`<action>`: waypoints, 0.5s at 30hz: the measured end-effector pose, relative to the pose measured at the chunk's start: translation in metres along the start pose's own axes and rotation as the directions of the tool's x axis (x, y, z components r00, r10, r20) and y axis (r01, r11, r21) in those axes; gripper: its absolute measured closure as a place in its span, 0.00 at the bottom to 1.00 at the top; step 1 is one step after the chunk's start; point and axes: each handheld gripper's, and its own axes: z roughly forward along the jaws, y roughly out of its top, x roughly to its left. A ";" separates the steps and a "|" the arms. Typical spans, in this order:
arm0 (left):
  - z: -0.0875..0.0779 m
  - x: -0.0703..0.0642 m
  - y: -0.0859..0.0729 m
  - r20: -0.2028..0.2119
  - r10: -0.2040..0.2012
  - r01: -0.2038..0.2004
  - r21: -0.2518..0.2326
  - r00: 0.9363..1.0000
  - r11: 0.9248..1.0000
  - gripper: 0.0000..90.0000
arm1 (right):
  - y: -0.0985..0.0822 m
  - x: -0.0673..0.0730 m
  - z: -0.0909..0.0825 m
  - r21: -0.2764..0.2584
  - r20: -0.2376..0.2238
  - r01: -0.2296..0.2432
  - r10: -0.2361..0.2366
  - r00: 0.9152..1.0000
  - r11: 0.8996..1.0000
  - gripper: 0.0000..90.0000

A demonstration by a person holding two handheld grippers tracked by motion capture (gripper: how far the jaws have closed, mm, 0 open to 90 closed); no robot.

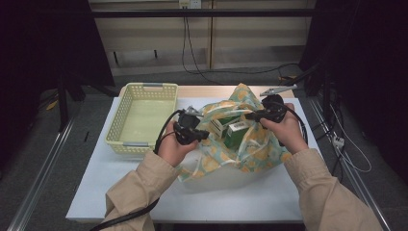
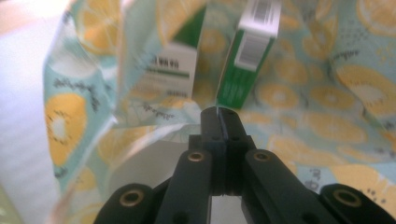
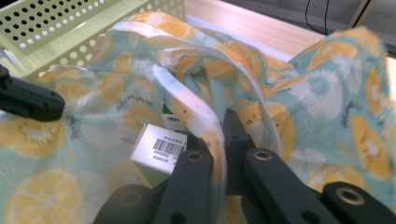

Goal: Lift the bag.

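1. High view: fixed cam above the person's side, faces fwd and down; whole table [image 1: 144, 192] in frame, bag [image 1: 250, 144] at ctr, basket [image 1: 144, 118] upper left.
2. Left gripper view: cam rides the gripper, looks along its jaws from bottom ctr; very close to bag [image 2: 327, 116] interior, boxes [image 2: 247, 60] at top.
3. Right gripper view: same mount, close on bag [image 3: 327, 93]; basket [image 3: 70, 32] upper left.
4. Shared by all three: bag w/ boxes.

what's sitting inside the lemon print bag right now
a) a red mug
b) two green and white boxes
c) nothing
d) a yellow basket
b: two green and white boxes stand in the open lemon print bag, while the yellow basket sits apart on the table beside it.
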 end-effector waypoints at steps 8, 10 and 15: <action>-0.032 0.003 0.053 -0.033 0.024 -0.026 -0.064 0.999 0.998 1.00 | 0.020 -0.006 -0.019 -0.039 0.028 -0.003 0.004 1.000 0.999 1.00; -0.040 0.004 0.067 -0.041 0.028 -0.031 -0.083 0.999 0.996 1.00 | 0.026 -0.006 -0.024 -0.044 0.040 0.000 0.002 0.999 0.999 1.00; -0.058 0.007 0.099 -0.067 0.035 -0.043 -0.113 0.997 0.993 1.00 | 0.044 -0.006 -0.035 -0.075 0.052 0.006 -0.002 0.999 0.997 1.00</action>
